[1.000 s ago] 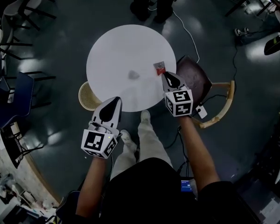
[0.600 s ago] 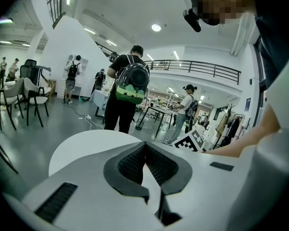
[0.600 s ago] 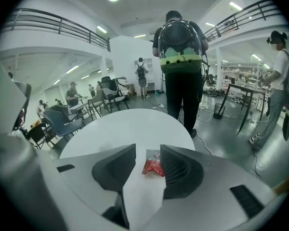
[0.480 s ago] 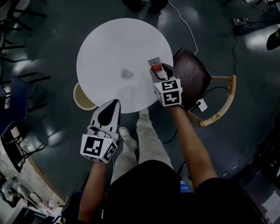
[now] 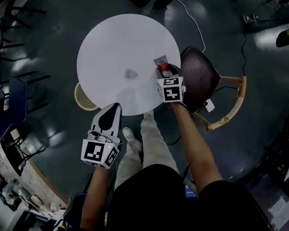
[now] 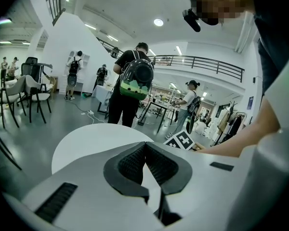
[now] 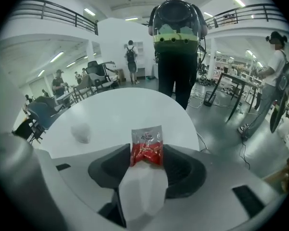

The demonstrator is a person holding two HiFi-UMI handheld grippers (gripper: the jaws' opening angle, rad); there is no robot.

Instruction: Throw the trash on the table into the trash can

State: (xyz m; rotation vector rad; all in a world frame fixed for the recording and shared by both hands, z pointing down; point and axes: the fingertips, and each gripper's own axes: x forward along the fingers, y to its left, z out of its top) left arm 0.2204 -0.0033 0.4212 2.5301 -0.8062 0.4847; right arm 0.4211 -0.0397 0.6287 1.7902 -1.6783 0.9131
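Head view: I look steeply down from above the person onto the whole round table (image 5: 111, 37). Left gripper view: I ride low behind the left gripper (image 6: 145, 147), facing near-level across the table rim into the hall. Right gripper view: I tilt down, close over the red packet (image 7: 146, 147); all three share the tabletop, head and right also the packet.

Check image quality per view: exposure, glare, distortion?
Head view: underexposed overall, the round white table nearly blown out, glare patches on the floor. Left gripper view: heavy fisheye, black corners, bowed railing. Right gripper view: same fisheye, but the red snack packet reads sharp.
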